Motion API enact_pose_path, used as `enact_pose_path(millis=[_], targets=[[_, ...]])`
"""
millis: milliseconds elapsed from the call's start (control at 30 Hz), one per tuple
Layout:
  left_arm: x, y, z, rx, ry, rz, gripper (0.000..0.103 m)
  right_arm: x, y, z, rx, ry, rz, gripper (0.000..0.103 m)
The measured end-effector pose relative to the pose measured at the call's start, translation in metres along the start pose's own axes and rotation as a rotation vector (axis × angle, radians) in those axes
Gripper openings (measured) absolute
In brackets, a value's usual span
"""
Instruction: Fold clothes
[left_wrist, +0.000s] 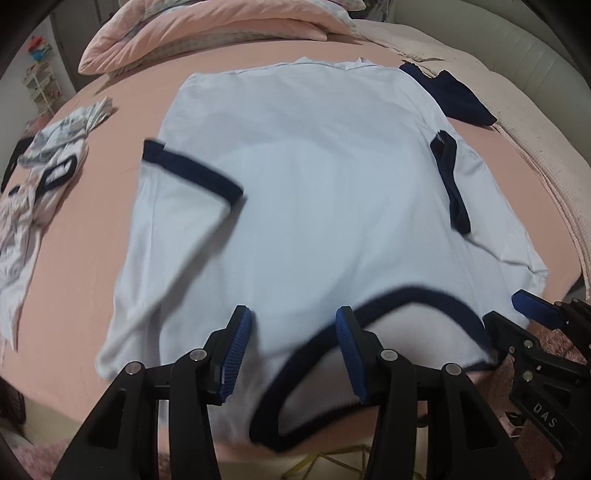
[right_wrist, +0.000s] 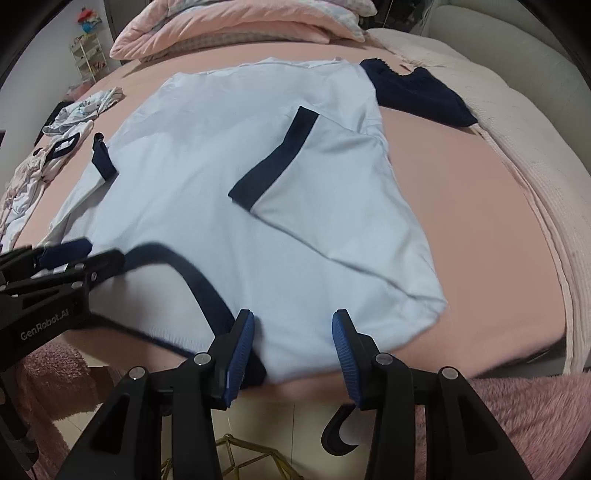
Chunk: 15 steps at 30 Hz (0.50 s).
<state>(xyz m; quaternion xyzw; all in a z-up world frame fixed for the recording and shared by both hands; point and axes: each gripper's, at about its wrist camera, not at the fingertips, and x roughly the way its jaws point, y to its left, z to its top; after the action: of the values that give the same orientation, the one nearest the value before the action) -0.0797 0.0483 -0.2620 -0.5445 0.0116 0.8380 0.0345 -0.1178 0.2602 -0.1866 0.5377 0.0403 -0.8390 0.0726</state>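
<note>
A pale blue T-shirt (left_wrist: 314, 177) with navy trim lies flat on the pink bed (left_wrist: 92, 229), its navy collar (left_wrist: 406, 291) towards me at the near edge. Both sleeves are folded in over the body: the left sleeve (left_wrist: 184, 206) and the right sleeve (right_wrist: 325, 184). My left gripper (left_wrist: 293, 317) is open over the shoulder just left of the collar. My right gripper (right_wrist: 293, 321) is open over the T-shirt's (right_wrist: 221, 166) near right shoulder, beside the collar (right_wrist: 207, 288). Each gripper also shows in the other's view: right gripper (left_wrist: 517, 310), left gripper (right_wrist: 88, 254). Neither holds cloth.
A navy garment (right_wrist: 417, 92) lies at the far right of the bed. A loose pile of clothes (left_wrist: 48, 166) sits at the left. A pink quilt (left_wrist: 207, 33) is bunched at the back. A gold wire object (right_wrist: 236, 454) and a fluffy pink rug (right_wrist: 517, 413) are on the floor below.
</note>
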Motion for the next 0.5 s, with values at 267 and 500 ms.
enact_pose_path(millis=[267, 500], targets=[[-0.016, 0.013, -0.027, -0.03, -0.013, -0.057, 0.046, -0.014, -0.007, -0.018, 0.013, -0.038, 0.057, 0.047], [-0.04, 0.044, -0.013, -0.135, -0.159, -0.037, 0.045, -0.018, -0.016, -0.016, 0.038, -0.084, 0.077, 0.046]])
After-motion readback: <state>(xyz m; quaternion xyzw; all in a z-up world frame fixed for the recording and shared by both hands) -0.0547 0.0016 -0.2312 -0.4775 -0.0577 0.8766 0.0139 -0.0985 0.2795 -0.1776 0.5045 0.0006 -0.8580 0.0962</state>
